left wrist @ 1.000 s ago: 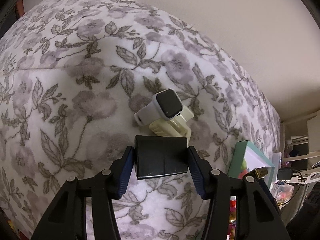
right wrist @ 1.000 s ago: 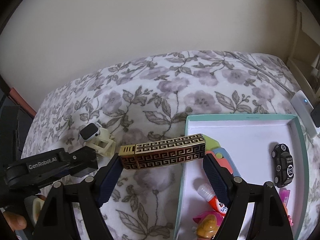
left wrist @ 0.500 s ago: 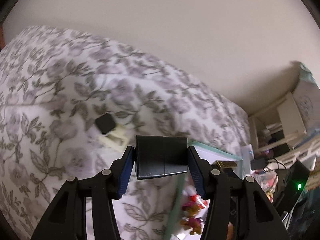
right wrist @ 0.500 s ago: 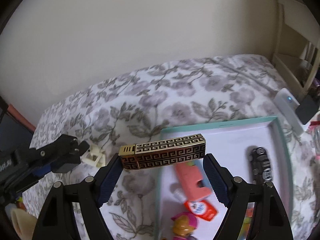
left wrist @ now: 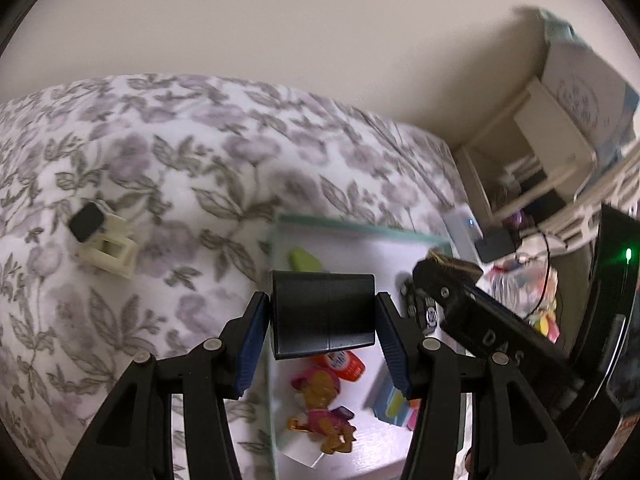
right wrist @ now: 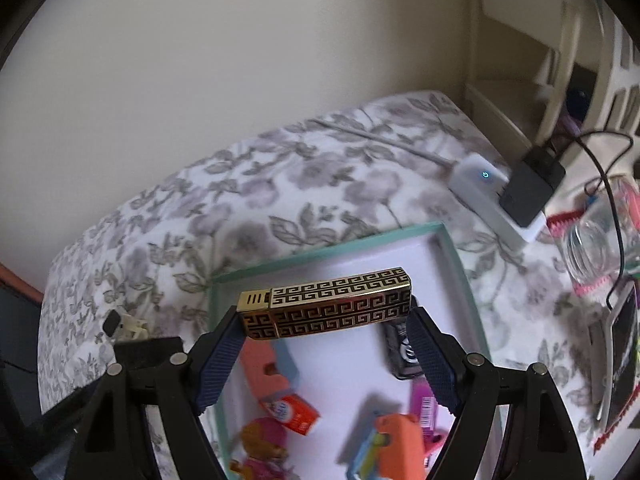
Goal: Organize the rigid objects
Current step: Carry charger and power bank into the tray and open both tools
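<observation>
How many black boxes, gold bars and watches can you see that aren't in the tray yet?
Black box, held in the left gripper: 1
Gold patterned bar, held in the right gripper above the tray: 1
Watch, on its cream stand on the flowery blanket: 1
Total: 3

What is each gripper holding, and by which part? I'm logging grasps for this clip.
Left gripper: black box, clamped across its two side faces. Right gripper: gold-and-black patterned lighter, gripped at its two ends, lying crosswise.
</observation>
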Tool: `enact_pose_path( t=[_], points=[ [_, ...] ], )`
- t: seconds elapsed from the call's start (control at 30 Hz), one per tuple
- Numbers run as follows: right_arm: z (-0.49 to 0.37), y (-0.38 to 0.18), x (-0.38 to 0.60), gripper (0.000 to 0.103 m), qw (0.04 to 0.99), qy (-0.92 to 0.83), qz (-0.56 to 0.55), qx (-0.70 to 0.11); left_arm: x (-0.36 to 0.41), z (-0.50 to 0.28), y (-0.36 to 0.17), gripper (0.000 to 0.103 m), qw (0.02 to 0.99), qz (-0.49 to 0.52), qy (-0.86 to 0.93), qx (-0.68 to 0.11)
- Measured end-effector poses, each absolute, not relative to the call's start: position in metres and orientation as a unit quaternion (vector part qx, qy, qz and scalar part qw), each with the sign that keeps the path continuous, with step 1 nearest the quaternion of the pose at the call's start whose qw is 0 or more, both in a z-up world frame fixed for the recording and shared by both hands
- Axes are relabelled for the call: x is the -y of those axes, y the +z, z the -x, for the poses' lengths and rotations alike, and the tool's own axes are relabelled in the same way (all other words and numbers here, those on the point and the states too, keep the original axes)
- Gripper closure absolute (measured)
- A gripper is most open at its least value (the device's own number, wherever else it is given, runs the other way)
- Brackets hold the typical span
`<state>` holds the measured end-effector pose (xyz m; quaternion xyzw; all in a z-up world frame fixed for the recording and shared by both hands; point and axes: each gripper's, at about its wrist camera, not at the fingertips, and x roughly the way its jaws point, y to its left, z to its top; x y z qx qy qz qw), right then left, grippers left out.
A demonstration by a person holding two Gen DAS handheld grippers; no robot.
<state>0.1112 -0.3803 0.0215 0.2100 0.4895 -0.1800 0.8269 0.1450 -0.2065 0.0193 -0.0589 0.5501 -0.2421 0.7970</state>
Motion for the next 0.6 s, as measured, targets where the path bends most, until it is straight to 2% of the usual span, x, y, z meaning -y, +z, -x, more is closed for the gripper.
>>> enact_pose_path(
  t=[0.6],
  points=[
    [-0.103,-0.018,0.405,0.019,0.77,-0.203,-0.242,-0.554,0.258,-0.114,-0.021,0.048,0.767,-0.02,-0.259,-0.586]
  ],
)
